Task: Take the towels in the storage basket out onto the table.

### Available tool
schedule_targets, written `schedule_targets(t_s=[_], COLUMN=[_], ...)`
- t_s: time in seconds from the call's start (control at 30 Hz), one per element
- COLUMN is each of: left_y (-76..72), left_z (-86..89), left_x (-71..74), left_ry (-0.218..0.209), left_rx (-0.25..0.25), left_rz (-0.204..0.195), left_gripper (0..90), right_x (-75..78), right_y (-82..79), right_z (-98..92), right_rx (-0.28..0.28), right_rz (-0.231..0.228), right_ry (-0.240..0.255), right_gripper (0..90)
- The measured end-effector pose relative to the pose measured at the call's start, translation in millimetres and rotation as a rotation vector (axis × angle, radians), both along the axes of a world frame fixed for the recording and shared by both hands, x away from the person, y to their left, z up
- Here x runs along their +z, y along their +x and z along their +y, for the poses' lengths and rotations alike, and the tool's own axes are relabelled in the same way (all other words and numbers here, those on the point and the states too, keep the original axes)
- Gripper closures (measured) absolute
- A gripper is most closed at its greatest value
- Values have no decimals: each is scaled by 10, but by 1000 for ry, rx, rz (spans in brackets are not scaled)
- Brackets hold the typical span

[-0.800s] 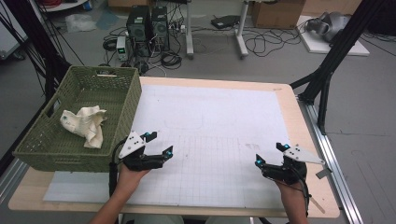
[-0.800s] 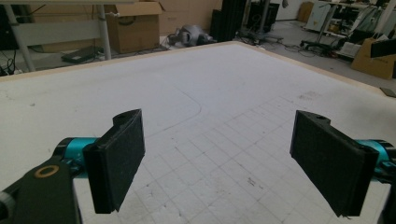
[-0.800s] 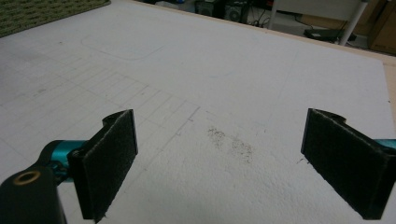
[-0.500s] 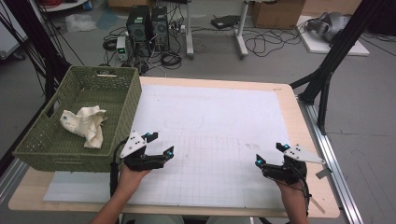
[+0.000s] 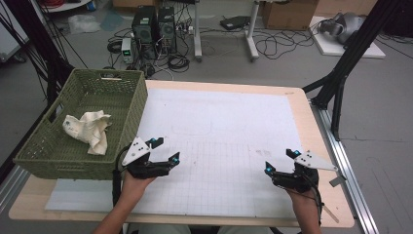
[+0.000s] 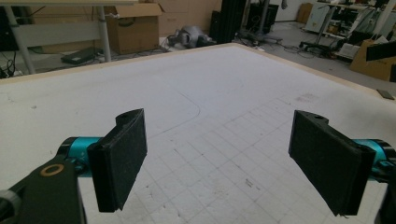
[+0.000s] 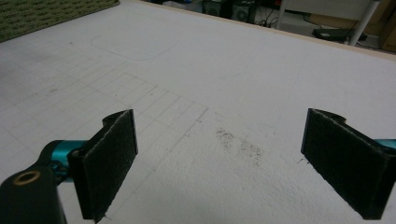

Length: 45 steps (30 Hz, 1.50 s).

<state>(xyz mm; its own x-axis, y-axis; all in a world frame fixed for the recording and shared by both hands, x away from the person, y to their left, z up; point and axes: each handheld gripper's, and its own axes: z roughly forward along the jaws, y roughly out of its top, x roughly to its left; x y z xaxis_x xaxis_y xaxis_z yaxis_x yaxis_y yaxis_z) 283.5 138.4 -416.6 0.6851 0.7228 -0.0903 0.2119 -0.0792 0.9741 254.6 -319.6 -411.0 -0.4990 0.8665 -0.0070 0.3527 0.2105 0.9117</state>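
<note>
Judging by how things lie, the work looks finished or nearly so: the cream cloth sits crumpled inside the green basket at the left end of the table, and nothing else lies on the white gridded mat that would want moving. Both grippers rest low at the near edge, well apart from each other and from the cloth. The left gripper, just beside the basket's near right corner, has its jaws spread wide with only bare mat between the pads; the right gripper, near the right edge, likewise stands wide and holds nothing, its pads framing a faint dark smudge on the mat. As for the cloth, it lies toward the basket's left half, bunched rather than flat; its long axis seems to run from the far left toward the near right, a tail hanging down at the near end, though the folds are too small in the high view to be sure.
</note>
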Motion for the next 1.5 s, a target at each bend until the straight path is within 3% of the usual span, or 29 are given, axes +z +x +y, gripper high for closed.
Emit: schedule_targets(t_s=[0.3, 0.63, 0.8, 1.1, 1.3, 1.5], left_y=[-14, -40, -38, -1, 60, 173], left_z=[-8, 53, 83, 287, 485, 794], left_x=[142, 410, 484, 697, 861, 1060], left_ry=[-13, -63, -61, -92, -89, -54], left_rx=[-28, -53, -49, -16, 26, 95], left_rz=[-4, -21, -22, -62, -90, -120], left_gripper=[194, 186, 186, 186, 186, 187], right_x=[-21, -39, -43, -47, -42, -47], right_y=[26, 54, 61, 67, 65, 73], right_z=[72, 100, 107, 102, 101, 101], right_rx=[29, 37, 42, 39, 34, 36], right_rz=[10, 20, 18, 29, 22, 19], right_ry=[-21, -27, -24, -24, -24, -28], right_gripper=[100, 100, 100, 100, 100, 100])
